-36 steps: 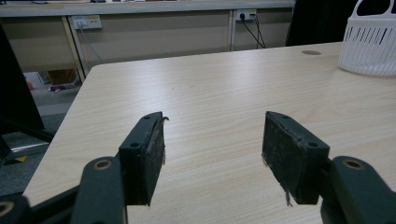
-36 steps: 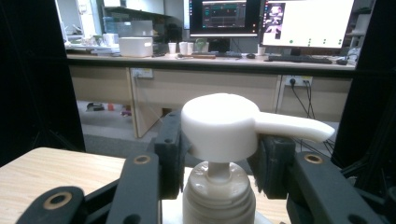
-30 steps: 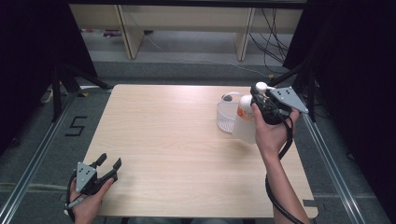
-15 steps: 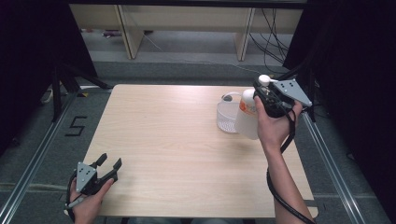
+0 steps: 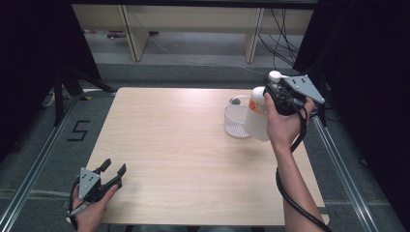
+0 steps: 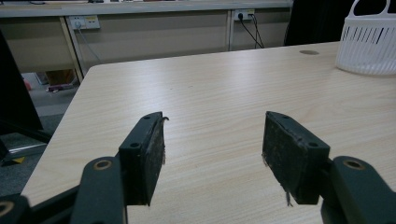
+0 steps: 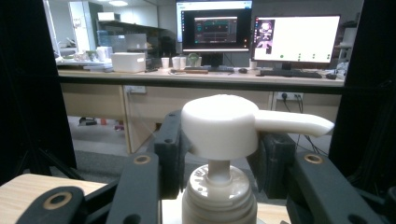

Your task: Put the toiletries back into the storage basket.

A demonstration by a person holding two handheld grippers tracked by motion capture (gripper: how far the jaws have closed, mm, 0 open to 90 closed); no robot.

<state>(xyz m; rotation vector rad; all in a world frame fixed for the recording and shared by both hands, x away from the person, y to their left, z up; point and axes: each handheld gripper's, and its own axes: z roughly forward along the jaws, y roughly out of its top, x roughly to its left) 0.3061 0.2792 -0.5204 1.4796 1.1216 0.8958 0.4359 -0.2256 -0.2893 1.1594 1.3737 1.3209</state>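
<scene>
R tongs (image 5: pixel 271 92) clamp pump bottle (image 5: pixel 256 120) at neck, lifted beside white basket (image 5: pixel 236 123) | L tongs (image 5: pixel 112 170) wide, idle at table (image 5: pixel 183 159) near edge | step: prob. carrying bottle | next: steady lowering, keep upright

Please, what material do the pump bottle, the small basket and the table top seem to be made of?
Pump bottle: likely plastic, with a milky translucent body and a smooth, matte white pump head.
Basket: probably moulded white plastic, judging by its thin slotted walls.
Table top: pale wood-grain surface, perhaps laminate; the even, flat grain suggests so.
</scene>
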